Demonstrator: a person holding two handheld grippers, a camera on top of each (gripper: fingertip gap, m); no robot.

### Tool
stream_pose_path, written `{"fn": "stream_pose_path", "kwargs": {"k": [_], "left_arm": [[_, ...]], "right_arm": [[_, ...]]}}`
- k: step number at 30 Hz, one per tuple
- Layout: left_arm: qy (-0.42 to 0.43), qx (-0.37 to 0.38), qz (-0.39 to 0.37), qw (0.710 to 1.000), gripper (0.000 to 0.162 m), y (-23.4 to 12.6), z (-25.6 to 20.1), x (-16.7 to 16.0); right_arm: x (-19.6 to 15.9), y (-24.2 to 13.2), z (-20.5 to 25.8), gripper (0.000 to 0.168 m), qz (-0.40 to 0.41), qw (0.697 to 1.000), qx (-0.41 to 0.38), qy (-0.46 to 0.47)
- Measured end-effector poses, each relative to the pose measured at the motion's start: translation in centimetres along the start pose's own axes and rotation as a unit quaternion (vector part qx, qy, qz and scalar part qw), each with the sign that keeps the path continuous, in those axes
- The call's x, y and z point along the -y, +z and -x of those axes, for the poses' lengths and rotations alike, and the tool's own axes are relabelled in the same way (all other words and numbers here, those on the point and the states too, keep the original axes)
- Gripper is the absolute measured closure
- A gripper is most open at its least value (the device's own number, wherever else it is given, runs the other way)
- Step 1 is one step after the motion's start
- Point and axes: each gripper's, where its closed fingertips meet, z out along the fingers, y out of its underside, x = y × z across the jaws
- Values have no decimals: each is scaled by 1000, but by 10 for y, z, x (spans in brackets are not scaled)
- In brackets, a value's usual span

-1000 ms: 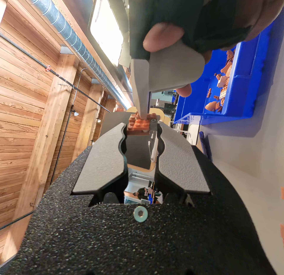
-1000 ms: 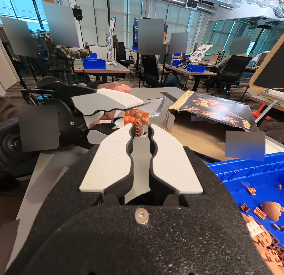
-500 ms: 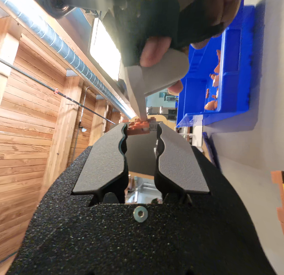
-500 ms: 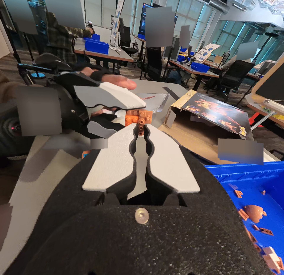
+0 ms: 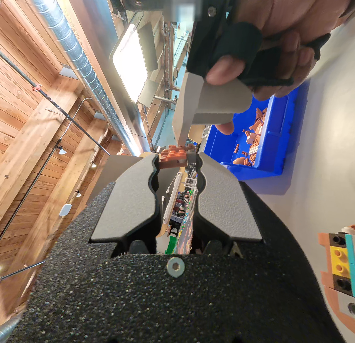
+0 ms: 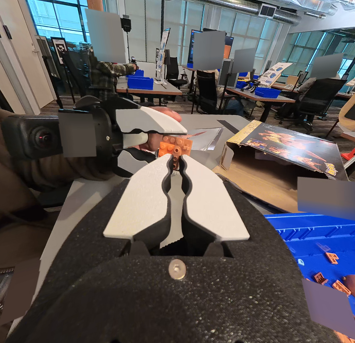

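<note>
Closure is seen at the right gripper [image 6: 175,159], whose fingers, wider a second ago, are now pinched on the orange brick cluster [image 6: 175,146] at centre frame, which is kept clamped by the left gripper [image 5: 177,158], the blue bin [image 5: 269,166] lying right of centre.

A blue bin [image 6: 299,236] stands on the grey tabletop [image 6: 201,120], loose orange-brown bricks [image 6: 331,258] lying inside it. An opened cardboard box [image 6: 272,155] with a printed lid lies just beyond the bin. A partly built block model [image 5: 341,260] rests on the tabletop. Farther off stand desks with blue bins [image 6: 140,82] and black office chairs [image 6: 206,88].
</note>
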Motion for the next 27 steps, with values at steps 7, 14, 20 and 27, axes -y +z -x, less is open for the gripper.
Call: {"fn": "stream_pose_path", "kwargs": {"k": [7, 14, 20, 27], "left_arm": [[-2, 4, 15, 1000, 126, 1, 1, -5], [5, 10, 16, 1000, 126, 0, 2, -4], [21, 9, 9, 1000, 125, 0, 0, 0], [58, 10, 6, 998, 125, -1, -4, 2]], "right_arm": [[-2, -1, -5, 166, 14, 999, -28, -19], [-6, -1, -3, 157, 28, 999, -17, -11], [-7, 2, -1, 156, 32, 999, -13, -9], [-9, 3, 3, 160, 33, 999, 1, 7]]}}
